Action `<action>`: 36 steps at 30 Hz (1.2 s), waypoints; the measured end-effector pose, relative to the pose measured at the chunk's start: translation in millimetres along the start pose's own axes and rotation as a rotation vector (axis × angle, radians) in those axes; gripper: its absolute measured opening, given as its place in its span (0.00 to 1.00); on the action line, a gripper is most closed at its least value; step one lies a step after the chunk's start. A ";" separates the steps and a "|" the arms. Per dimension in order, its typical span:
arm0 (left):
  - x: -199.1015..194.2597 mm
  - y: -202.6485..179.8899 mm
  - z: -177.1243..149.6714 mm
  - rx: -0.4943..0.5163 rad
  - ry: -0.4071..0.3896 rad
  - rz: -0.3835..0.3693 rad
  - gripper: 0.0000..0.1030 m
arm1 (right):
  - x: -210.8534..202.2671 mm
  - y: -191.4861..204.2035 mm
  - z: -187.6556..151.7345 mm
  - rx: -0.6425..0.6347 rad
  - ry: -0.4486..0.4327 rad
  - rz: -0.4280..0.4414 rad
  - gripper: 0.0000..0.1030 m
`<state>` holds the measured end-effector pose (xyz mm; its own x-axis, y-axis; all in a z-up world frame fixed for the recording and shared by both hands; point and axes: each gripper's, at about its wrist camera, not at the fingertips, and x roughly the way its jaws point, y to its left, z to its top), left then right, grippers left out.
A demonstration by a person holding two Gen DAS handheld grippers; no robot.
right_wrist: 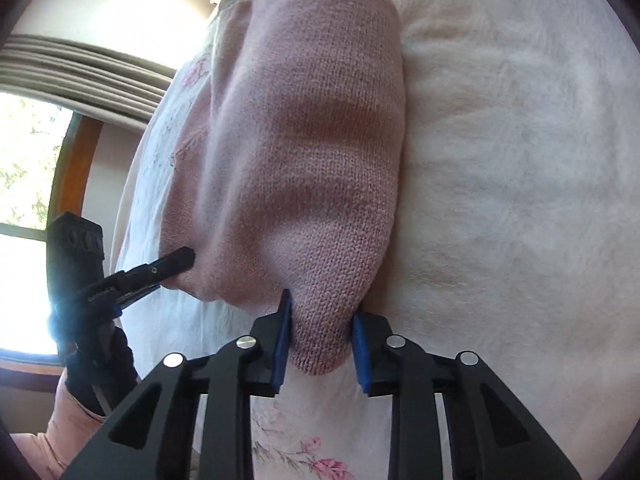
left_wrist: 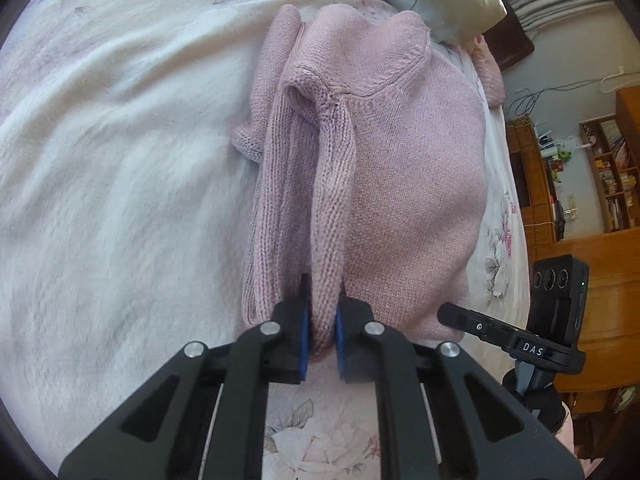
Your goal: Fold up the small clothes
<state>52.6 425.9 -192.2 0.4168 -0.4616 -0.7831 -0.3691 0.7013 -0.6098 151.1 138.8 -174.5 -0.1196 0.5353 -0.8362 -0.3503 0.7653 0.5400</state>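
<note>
Left tongs [left_wrist: 320, 332] and right tongs [right_wrist: 320, 340] pinch pink sweater's [left_wrist: 408, 168] hem

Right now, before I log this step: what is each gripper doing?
Left gripper: closed on a fold of the pink sweater.
Right gripper: closed on the sweater's bottom edge.

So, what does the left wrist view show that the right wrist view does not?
Only the left wrist view shows the sweater's collar, a wooden bookshelf and the left tool pinching a ribbed fold. Only the right wrist view shows a window and the right tool gripping a bunched corner. Both show the pink sweater on the white blanket, with the other tool at its edge.
</note>
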 end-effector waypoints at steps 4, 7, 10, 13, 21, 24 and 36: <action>14.4 7.2 -14.8 0.011 0.022 0.028 0.07 | 18.7 1.3 10.6 -0.030 0.038 -0.092 0.24; 22.6 15.4 -13.5 -0.016 0.018 0.003 0.07 | 34.4 -1.2 17.5 -0.039 0.052 -0.117 0.27; 14.6 13.9 -5.6 -0.007 0.031 -0.012 0.12 | 32.0 4.6 22.2 -0.076 0.052 -0.125 0.40; -10.9 9.5 8.6 0.044 -0.013 0.028 0.26 | 9.1 9.4 25.3 -0.107 0.013 -0.117 0.48; -33.9 -6.3 104.4 0.092 -0.166 0.066 0.49 | -39.3 22.9 60.2 -0.132 -0.129 -0.138 0.62; -8.2 -20.5 139.5 0.104 -0.147 0.115 0.50 | -33.1 34.5 74.3 -0.137 -0.141 -0.130 0.62; 1.0 -11.5 157.6 0.027 -0.228 0.049 0.09 | -10.7 36.9 77.9 -0.180 -0.130 -0.188 0.63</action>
<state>188.2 503.0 -166.8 0.5768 -0.2940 -0.7622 -0.3725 0.7357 -0.5657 211.8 189.1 -138.2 0.0793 0.4407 -0.8942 -0.5154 0.7859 0.3416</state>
